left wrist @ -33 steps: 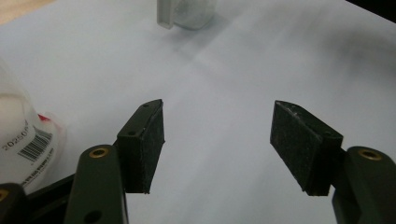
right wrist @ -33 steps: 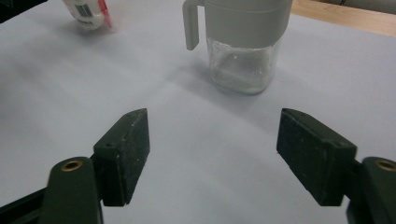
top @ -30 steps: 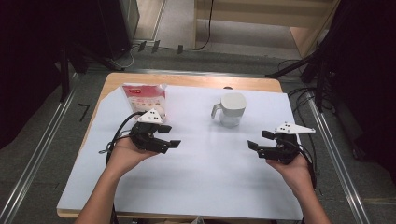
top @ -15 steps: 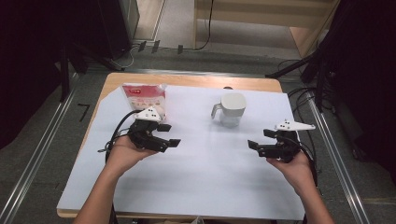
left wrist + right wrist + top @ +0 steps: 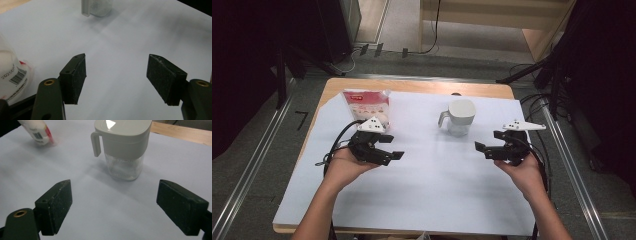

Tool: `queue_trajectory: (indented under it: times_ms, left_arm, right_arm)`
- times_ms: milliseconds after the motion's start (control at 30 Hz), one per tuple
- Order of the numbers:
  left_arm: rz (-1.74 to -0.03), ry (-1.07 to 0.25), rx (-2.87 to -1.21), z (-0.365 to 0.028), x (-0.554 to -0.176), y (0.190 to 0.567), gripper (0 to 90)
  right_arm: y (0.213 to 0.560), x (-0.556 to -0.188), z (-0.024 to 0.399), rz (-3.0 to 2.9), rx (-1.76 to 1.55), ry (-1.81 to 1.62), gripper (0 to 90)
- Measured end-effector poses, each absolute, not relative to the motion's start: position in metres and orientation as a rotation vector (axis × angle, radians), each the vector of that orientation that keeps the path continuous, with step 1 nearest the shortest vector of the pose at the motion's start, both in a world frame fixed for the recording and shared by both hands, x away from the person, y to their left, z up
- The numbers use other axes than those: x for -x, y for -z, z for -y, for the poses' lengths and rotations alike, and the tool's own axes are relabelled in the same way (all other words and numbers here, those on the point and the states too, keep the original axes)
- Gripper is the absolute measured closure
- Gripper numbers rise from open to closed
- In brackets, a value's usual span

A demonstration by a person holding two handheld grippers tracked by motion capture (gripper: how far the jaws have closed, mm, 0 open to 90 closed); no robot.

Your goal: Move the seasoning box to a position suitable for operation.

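**Clear glass, grey lid: 2 empty tongs and a jar that could tip**

Glass forms the lower body of the lidded jar (image 5: 458,118), a square-shouldered container with rounded corners, capped by a matte grey plastic lid whose looped handle hangs off one side. It stands upright on the pale, smooth sheet covering the wooden tabletop (image 5: 422,86), and something pale and granular seems to sit in its bottom, though I cannot tell what.

Left of the jar, well apart from it, a glossy plastic pouch (image 5: 368,107) with red print stands soft and bulging.

The left tongs (image 5: 388,150) lie left of the jar and nearer the person, just before the pouch, jaws apart with nothing between them. The right tongs (image 5: 489,147) sit right of the jar and nearer the person; their jaws have just been opening and hold nothing.

Judged risks: the jar is smooth and top-heavy under its lid, so a one-sided push from a black rubbery pad (image 5: 58,203) could slide or topple it. A grip on the lid alone might lift the lid off. The pouch would buckle if squeezed hard, and it could fall against the left tongs' cable.
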State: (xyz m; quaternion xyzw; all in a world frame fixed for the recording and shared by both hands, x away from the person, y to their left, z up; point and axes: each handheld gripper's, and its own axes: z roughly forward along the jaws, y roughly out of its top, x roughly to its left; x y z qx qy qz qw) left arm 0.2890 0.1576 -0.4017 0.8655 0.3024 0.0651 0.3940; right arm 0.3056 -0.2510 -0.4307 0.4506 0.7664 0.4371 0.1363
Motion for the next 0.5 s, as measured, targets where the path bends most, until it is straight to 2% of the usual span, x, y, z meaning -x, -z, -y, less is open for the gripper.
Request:
queue_trajectory:
  times_ms: [167, 300, 333, 500]
  left_arm:
    - [-0.763, -0.169, -2.185, -0.159, -0.288, 0.400, 33.0]
    - [-0.762, -0.175, -2.205, -0.161, -0.289, 0.402, 33.0]
    - [-0.762, -0.179, -2.213, -0.161, -0.289, 0.402, 33.0]
    - [-0.760, -0.176, -2.208, -0.163, -0.289, 0.402, 33.2]
  right_arm:
    - [0.426, -0.315, 0.245, -2.214, -1.301, -1.261, 12.9]
    - [0.426, -0.325, 0.242, -2.231, -1.262, -1.207, 7.8]
    - [0.427, -0.331, 0.239, -2.221, -1.290, -1.196, 1.6]
    - [0.434, -0.341, 0.233, -2.209, -1.328, -1.188, 0.0]
